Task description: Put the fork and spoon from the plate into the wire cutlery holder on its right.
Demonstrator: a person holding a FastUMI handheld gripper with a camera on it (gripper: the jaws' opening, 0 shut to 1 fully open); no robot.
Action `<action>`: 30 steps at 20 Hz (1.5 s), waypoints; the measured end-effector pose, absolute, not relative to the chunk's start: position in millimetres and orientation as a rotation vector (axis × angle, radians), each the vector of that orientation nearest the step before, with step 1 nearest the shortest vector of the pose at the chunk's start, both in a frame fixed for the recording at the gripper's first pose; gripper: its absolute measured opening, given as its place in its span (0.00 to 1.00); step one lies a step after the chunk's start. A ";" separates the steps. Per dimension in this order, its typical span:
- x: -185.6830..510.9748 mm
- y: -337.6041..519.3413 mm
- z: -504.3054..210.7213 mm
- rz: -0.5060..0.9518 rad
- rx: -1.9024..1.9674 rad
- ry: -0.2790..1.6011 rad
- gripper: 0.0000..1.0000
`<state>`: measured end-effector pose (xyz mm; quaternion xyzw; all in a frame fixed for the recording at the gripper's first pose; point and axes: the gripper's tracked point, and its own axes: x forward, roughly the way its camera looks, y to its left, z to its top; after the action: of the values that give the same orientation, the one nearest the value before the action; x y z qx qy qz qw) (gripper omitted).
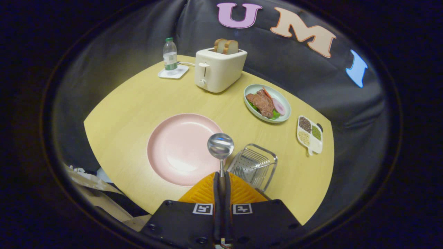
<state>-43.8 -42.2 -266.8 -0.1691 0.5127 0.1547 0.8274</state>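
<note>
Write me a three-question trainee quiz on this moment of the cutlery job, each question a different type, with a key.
1. True or false: the gripper has its fingers closed on the handle of the spoon.
2. Multiple choice: the wire cutlery holder stands A) on the pink plate; B) on the table beside the plate; C) behind the toaster.
3. Fill in: the toaster holds two slices of ____.

Key: 1 true. 2 B. 3 bread.
</note>
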 end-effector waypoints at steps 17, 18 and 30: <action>-33.8 -91.2 -252.9 0.260 -0.338 1.123 0.45; -35.3 -87.5 -251.7 0.269 -0.333 1.120 0.56; -33.7 -21.3 -217.6 0.296 -0.183 0.838 0.99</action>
<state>-33.7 -21.3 -217.6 -0.0883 0.4048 0.1428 0.8989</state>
